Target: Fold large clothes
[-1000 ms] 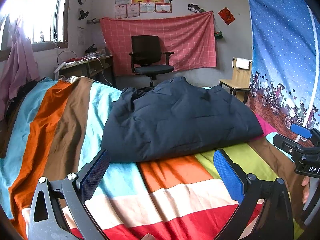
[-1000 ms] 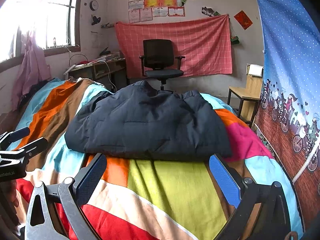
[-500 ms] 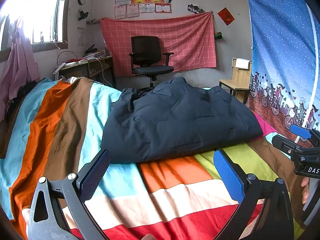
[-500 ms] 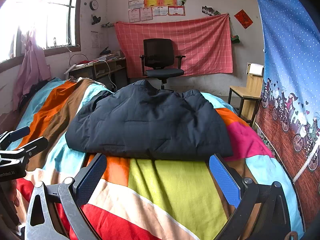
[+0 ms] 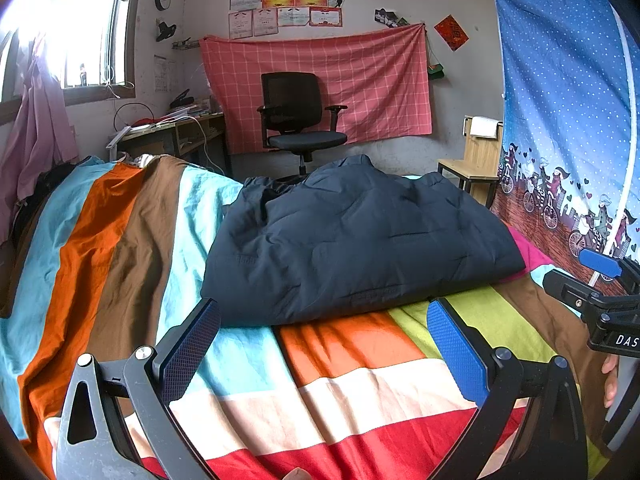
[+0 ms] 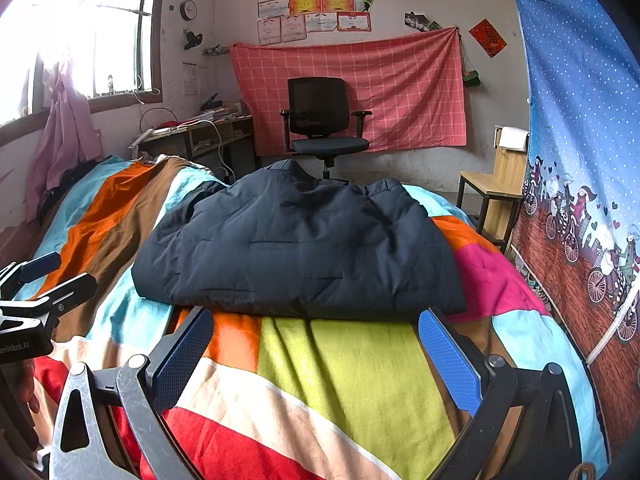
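nothing has moved since the earlier frames: both grippers hover in the same spots and the jacket lies as it did. the left gripper (image 5: pixel 320 340) is spread wide with nothing between its blue pads, and the right gripper (image 6: pixel 316 344) is just as wide and just as empty. the dark navy padded jacket (image 6: pixel 300 248) lies folded in a thick bundle straight ahead of both grippers, its near edge just beyond the fingertips and not touching them. no container shows in either view. the jacket rests on a bed covered by a striped bedspread (image 5: pixel 352 392) of red, cream, orange, green, teal and brown bands. to the right of the right gripper hangs a blue curtain (image 6: pixel 580 120) printed with cyclists, with a wooden stool (image 6: pixel 492 188) beyond it. far ahead, past the jacket, a black office chair (image 5: pixel 298 120) stands before a pink checked cloth (image 5: pixel 360 80) on the wall, certificates pinned above. to the left sit a cluttered desk (image 6: pixel 200 132) and a bright window (image 5: pixel 80 28).
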